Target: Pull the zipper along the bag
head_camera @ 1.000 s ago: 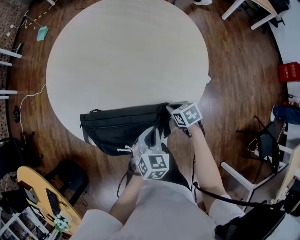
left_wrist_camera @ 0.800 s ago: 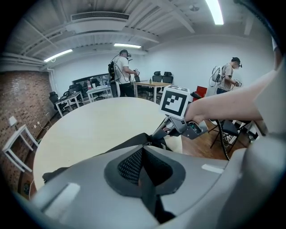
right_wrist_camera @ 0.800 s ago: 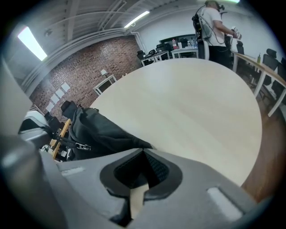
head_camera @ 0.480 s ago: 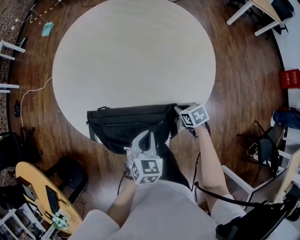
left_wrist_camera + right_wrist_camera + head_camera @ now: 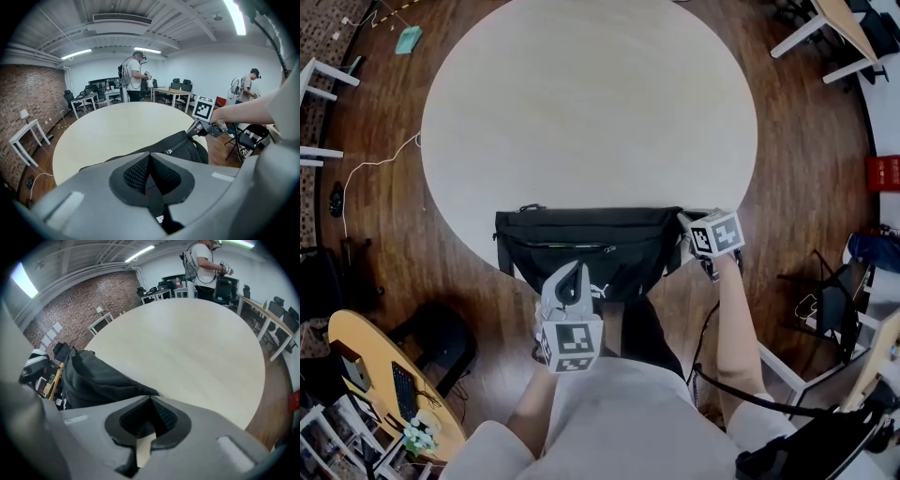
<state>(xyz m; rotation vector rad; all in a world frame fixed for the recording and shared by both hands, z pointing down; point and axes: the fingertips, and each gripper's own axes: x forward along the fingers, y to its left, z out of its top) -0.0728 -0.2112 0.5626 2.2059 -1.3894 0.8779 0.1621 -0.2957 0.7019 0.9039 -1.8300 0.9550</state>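
Observation:
A black bag (image 5: 586, 246) lies along the near edge of the round table (image 5: 581, 112), its front hanging over the rim. A zipper line (image 5: 572, 247) runs across its front. My left gripper (image 5: 573, 269) points at the lower front of the bag, just under the zipper, with its jaws shut; nothing shows clamped between them. In the left gripper view the bag (image 5: 173, 147) lies beyond the left gripper (image 5: 150, 157). My right gripper (image 5: 682, 225) is shut on the bag's right end, and the bag (image 5: 93, 376) runs up to it (image 5: 151, 401).
Wooden floor surrounds the table. A yellow desk (image 5: 366, 366) stands at lower left, a chair (image 5: 830, 281) and a red crate (image 5: 883, 173) at right. Two people (image 5: 136, 77) (image 5: 248, 86) stand at desks far behind the table.
My left gripper has slid left along the bag's front, from near its right end to about the middle, and drawn slightly back. The right gripper has stayed on the bag's right end.

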